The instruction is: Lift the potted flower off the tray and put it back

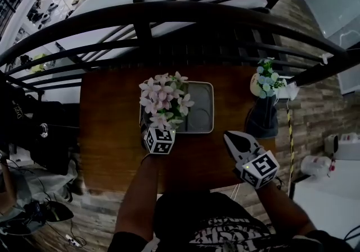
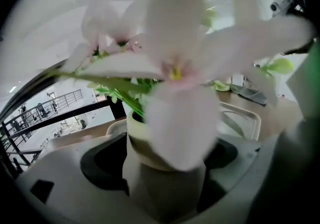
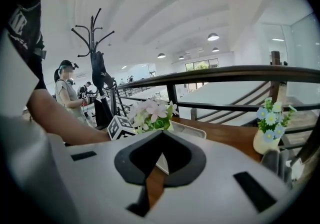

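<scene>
The left gripper (image 1: 158,134) has its fingers (image 2: 75,178) clamped on the pale pot (image 2: 150,160) of the potted flower (image 1: 165,100). The plant stands upright, pink blooms up, over the left end of the tray (image 1: 203,106) on the wooden desk (image 1: 112,133). Whether its base touches the tray cannot be told. The rest of the tray is bare. The right gripper (image 1: 232,139) hangs near the desk's front edge with its fingers (image 3: 100,183) pressed together on nothing. A small pot of blue flowers (image 1: 265,83) stands to the right.

readable text: none | left claw cube (image 1: 159,140), right claw cube (image 1: 260,167): square markers only, no letters
</scene>
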The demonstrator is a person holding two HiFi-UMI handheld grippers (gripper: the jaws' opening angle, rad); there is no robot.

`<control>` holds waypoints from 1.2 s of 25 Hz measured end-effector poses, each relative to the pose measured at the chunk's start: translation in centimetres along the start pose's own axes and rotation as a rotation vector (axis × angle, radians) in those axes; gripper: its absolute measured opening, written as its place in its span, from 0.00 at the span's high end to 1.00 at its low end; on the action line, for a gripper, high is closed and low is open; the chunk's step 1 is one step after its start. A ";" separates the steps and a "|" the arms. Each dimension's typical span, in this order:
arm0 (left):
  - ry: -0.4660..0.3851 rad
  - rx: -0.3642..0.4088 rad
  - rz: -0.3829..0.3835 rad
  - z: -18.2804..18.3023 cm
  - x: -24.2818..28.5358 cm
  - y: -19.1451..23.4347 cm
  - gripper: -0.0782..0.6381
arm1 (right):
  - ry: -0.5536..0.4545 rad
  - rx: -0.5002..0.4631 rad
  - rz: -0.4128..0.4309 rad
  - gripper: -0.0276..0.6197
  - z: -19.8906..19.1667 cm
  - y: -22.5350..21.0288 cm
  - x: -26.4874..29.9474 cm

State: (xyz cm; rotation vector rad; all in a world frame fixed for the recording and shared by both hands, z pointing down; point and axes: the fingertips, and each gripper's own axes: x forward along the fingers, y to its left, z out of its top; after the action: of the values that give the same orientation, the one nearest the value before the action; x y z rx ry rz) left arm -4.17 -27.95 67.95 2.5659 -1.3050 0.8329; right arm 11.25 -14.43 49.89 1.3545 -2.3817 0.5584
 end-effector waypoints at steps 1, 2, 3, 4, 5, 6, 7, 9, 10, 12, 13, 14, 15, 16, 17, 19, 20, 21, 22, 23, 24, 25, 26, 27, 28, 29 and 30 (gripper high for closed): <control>0.003 -0.006 0.010 -0.1 -0.2 0.2 0.25 | -0.003 -0.004 0.003 0.97 0.2 0.2 -0.1; 0.004 -0.021 0.022 -0.2 -0.5 0.4 0.25 | -0.005 -0.008 0.006 0.97 0.3 0.4 -0.4; 0.003 -0.039 0.033 -0.4 -1.0 0.5 0.25 | -0.006 -0.012 0.006 0.97 0.4 0.5 -0.7; 0.001 -0.059 0.042 -0.5 -1.5 0.6 0.25 | -0.007 -0.017 0.005 0.97 0.5 0.5 -1.0; -0.004 -0.077 0.047 -0.6 -2.0 0.7 0.25 | -0.011 -0.020 0.005 0.97 0.6 0.4 -1.4; -0.009 -0.090 0.050 -0.7 -2.5 0.6 0.25 | -0.015 -0.019 0.006 0.97 0.6 0.4 -1.7; -0.012 -0.101 0.052 -0.8 -3.1 0.6 0.25 | -0.020 -0.017 0.008 0.97 0.6 0.5 -2.0; -0.022 -0.125 0.061 -1.1 -4.6 0.6 0.25 | -0.025 -0.016 0.011 0.97 0.6 0.9 -2.7; -0.028 -0.142 0.069 -1.4 -5.6 0.7 0.25 | -0.027 -0.020 0.013 0.97 0.7 1.3 -3.0; -0.042 -0.182 0.095 -1.6 -7.9 1.0 0.25 | -0.035 -0.032 0.022 0.97 0.9 1.9 -3.7; -0.049 -0.203 0.112 -1.5 -8.9 1.1 0.25 | -0.043 -0.036 0.030 0.97 0.9 1.9 -4.0; -0.056 -0.227 0.131 -1.4 -9.9 1.1 0.25 | -0.051 -0.039 0.039 0.97 0.7 1.8 -4.4; -0.064 -0.255 0.149 -1.5 -10.8 0.9 0.25 | -0.060 -0.041 0.048 0.97 0.4 1.5 -4.9; -0.074 -0.284 0.164 -1.5 -11.7 0.5 0.25 | -0.068 -0.042 0.055 0.97 0.2 1.3 -5.3; -0.089 -0.310 0.175 -1.4 -12.7 0.1 0.25 | -0.075 -0.045 0.061 0.97 0.0 1.1 -5.6; -0.129 -0.344 0.193 -0.6 -15.0 -0.8 0.32 | -0.087 -0.050 0.070 0.97 -0.3 0.9 -6.4; -0.155 -0.356 0.204 0.0 -16.3 -1.3 0.45 | -0.091 -0.049 0.074 0.97 -0.3 0.9 -6.9; -0.183 -0.368 0.216 0.7 -17.8 -1.8 0.61 | -0.095 -0.047 0.078 0.97 -0.3 0.9 -7.4; -0.213 -0.382 0.222 1.6 -19.2 -2.3 0.75 | -0.098 -0.045 0.083 0.97 -0.3 1.0 -7.9; -0.243 -0.398 0.222 2.5 -20.4 -2.9 0.81 | -0.102 -0.043 0.089 0.97 -0.4 1.1 -8.5; -0.273 -0.417 0.214 3.6 -21.6 -3.5 0.84 | -0.106 -0.041 0.094 0.97 -0.4 1.2 -9.0; -0.306 -0.438 0.198 4.8 -22.6 -4.3 0.88 | -0.113 -0.040 0.099 0.97 -0.4 1.2 -9.5; -0.339 -0.462 0.176 6.1 -23.5 -5.1 0.88 | -0.119 -0.040 0.102 0.97 -0.5 1.1 -10.0; -0.373 -0.484 0.150 7.4 -24.3 -6.1 0.88 | -0.126 -0.041 0.105 0.97 -0.6 1.1 -10.5; -0.401 -0.500 0.126 8.6 -25.1 -7.2 0.88 | -0.131 -0.042 0.108 0.97 -0.8 1.1 -11.0; -0.423 -0.508 0.104 9.8 -25.7 -8.3 0.88 | -0.133 -0.044 0.113 0.97 -1.1 1.1 -11.6; -0.435 -0.508 0.086 10.9 -26.3 -9.6 0.88 | -0.135 -0.045 0.118 0.97 -1.5 1.2 -12.2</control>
State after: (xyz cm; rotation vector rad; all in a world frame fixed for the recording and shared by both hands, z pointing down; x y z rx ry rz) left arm -4.54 -7.62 45.90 2.3459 -1.5017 -0.0739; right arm 16.32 -4.18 45.18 1.2759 -2.5794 0.4552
